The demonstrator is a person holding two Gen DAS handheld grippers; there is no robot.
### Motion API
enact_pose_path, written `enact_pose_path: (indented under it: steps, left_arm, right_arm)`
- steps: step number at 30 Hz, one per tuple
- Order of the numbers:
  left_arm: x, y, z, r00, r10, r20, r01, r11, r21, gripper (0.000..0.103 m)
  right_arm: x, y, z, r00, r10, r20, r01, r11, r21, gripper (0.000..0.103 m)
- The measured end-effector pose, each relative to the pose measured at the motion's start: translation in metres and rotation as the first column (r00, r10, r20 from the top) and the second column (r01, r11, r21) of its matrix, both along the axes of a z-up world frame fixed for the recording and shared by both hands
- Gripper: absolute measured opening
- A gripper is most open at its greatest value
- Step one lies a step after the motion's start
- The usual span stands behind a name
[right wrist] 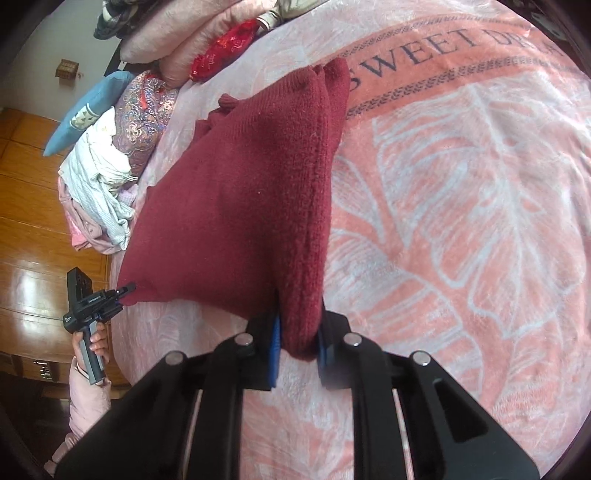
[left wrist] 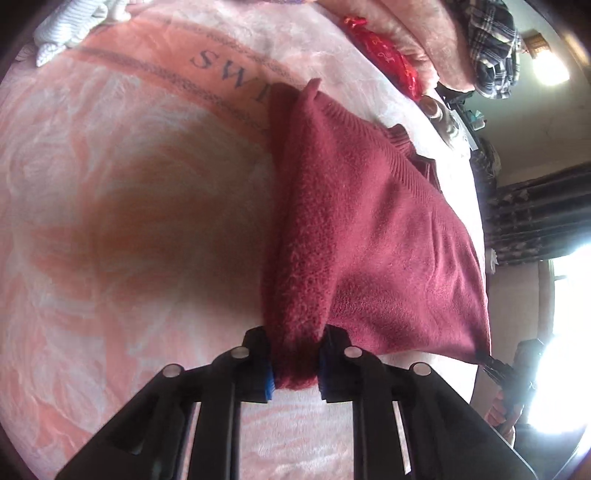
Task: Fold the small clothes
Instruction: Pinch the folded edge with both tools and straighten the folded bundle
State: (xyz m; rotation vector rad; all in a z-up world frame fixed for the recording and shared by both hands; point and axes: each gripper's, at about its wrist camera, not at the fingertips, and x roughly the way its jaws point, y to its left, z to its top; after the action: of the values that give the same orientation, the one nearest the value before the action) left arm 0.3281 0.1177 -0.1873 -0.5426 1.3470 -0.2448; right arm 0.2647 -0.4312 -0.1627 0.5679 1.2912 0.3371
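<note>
Pink bed blanket carries the sweater, lifted off it by its near edge with the far end trailing on the bed; fold looks mid-way, nothing laid flat yet. Left claw and right claw each clamp a near corner, both angled steeply down.

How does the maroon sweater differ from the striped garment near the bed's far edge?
The maroon sweater is one solid dark red; the striped garment is pale with thin stripes. The sweater is gripped at two corners by the left tongs and right tongs; nothing holds the striped garment. The sweater lies mid-bed, near the tongs; the striped garment sits crumpled, far off. Both rest on the pink blanket.
</note>
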Motion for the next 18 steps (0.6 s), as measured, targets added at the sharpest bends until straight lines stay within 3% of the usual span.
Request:
enact_pose_path:
  steps: [5,12,16,18]
  left_arm:
    - [-0.057,0.002,0.010,0.997,-0.080,-0.008,0.080,0.996,0.048,0.017]
    - [-0.140,0.010,-0.011,0.987,-0.144,-0.064,0.148,0.988,0.053,0.017]
    - [-0.153,0.009,-0.031,0.985,-0.161,-0.063,0.166,0.983,0.084,0.021]
    - [-0.148,0.003,-0.044,0.982,-0.177,-0.063,0.184,0.975,0.126,0.028]
  right_arm:
    - [-0.057,0.006,0.003,0.997,0.064,-0.030,-0.065,0.998,-0.021,0.014]
    - [-0.139,0.013,-0.015,0.989,0.104,-0.104,-0.106,0.994,-0.014,0.014]
    - [-0.152,0.015,-0.038,0.985,0.098,-0.139,-0.106,0.993,-0.053,0.014]
    - [-0.146,0.019,-0.057,0.981,0.096,-0.167,-0.113,0.989,-0.094,0.021]
